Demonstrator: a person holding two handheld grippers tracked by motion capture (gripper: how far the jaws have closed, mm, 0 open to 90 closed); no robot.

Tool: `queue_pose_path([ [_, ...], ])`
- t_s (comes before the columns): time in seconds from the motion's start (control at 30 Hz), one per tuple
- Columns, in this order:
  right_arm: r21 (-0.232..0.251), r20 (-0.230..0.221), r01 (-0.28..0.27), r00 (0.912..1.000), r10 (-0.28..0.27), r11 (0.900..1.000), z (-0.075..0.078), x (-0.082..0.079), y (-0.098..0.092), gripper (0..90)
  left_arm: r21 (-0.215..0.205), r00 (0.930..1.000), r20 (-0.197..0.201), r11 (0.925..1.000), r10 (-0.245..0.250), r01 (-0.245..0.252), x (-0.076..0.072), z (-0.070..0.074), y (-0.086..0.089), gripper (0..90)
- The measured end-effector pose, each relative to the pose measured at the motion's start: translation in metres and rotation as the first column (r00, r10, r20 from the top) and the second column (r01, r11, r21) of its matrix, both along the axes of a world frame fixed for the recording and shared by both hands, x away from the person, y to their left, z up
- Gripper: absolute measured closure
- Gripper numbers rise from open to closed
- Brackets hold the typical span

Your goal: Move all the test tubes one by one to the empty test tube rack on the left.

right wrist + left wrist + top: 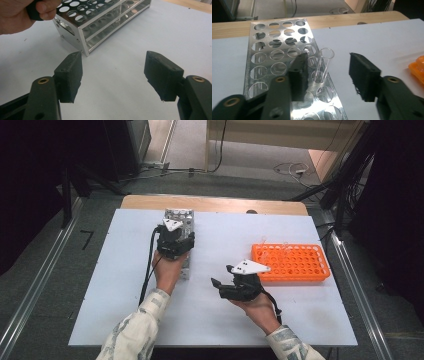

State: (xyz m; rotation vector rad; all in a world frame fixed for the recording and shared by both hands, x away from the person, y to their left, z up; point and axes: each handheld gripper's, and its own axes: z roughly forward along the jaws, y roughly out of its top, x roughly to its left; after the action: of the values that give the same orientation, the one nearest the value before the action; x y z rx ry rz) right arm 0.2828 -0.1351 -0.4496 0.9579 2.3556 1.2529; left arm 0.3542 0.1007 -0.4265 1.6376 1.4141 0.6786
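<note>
My left gripper [328, 75] stands released around the glass tube [324, 65] (seated in the metal rack [262, 57]); my right gripper [113, 75] gapes empty.

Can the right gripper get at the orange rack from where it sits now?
Probably yes. The right gripper has open, empty jaws, and the orange rack lies just beside that hand with bare table around it. The jaws point the other way, so the wrist must turn.

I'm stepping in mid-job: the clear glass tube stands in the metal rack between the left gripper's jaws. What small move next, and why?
Probably lift the left gripper straight up and away. Its jaws stand apart, neither pad touching the clear glass tube, which leans in a hole of the perforated metal rack, so it looks released. Rising straight avoids knocking it.
</note>
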Motion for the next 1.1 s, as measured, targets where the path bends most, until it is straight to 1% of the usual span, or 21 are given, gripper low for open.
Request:
queue_pose_path([
  [0.07,-0.001,0.003,0.003,1.0,-0.003,1.0,0.0,0.0,-0.001,29.6,-0.002,0.9993,0.033,0.9998,0.018,-0.018,-0.007,0.002,0.001,40.3],
  [0.17,0.002,0.005,0.011,0.9999,-0.011,1.0,0.001,0.001,-0.003,29.6,-0.015,0.9986,0.05,0.9998,0.015,-0.014,-0.018,0.005,0.004,31.5],
  [0.23,0.002,0.007,0.016,0.9999,-0.016,1.0,0.001,0.002,-0.006,29.6,-0.044,0.9985,0.055,0.999,0.004,-0.001,-0.025,0.007,0.006,28.5],
  [0.37,0.01,0.009,0.029,0.9995,-0.029,1.0,0.003,0.003,-0.011,29.6,-0.07,0.9962,0.086,0.9973,-0.014,0.02,-0.042,0.01,0.01,23.2],
  [0.47,0.013,0.005,0.031,0.9995,-0.031,0.999,0.003,0.002,-0.013,29.7,-0.073,0.9947,0.1,0.9969,-0.023,0.03,-0.053,0.011,0.012,21.5],
  [0.53,0.01,0.007,0.029,0.9996,-0.029,1.0,0.003,0.001,-0.015,29.6,-0.066,0.9937,0.11,0.9975,-0.019,0.026,-0.059,0.011,0.014,20.2],
  [0.6,0.011,0.006,0.033,0.9994,-0.033,0.999,0.003,0.001,-0.017,29.6,-0.045,0.9905,0.137,0.9989,-0.009,0.015,-0.067,0.011,0.016,19.6],
  [0.67,0.01,0.008,0.036,0.9993,-0.036,0.999,0.004,0.001,-0.019,29.6,-0.035,0.9886,0.15,0.9993,-0.005,0.011,-0.073,0.009,0.016,19.5],
  [0.73,0.015,0.01,0.041,0.9991,-0.041,0.999,0.005,0.001,-0.023,29.7,-0.043,0.989,0.148,0.9989,-0.009,0.015,-0.077,0.008,0.019,19.5],
  [0.87,0.019,0.013,0.053,0.9985,-0.053,0.998,0.007,-0.001,-0.03,29.9,-0.046,0.9901,0.14,0.9988,-0.007,0.014,-0.085,0.006,0.025,19.5],
  [1.03,0.029,0.018,0.069,0.9974,-0.069,0.997,0.009,-0.002,-0.04,30.0,-0.039,0.9912,0.132,0.9992,0.001,0.004,-0.094,0.001,0.031,19.5],
  [1.1,0.029,0.018,0.077,0.9969,-0.077,0.997,0.009,-0.003,-0.045,30.1,-0.032,0.9908,0.135,0.9995,0.003,0.001,-0.097,0.0,0.032,19.5],
])
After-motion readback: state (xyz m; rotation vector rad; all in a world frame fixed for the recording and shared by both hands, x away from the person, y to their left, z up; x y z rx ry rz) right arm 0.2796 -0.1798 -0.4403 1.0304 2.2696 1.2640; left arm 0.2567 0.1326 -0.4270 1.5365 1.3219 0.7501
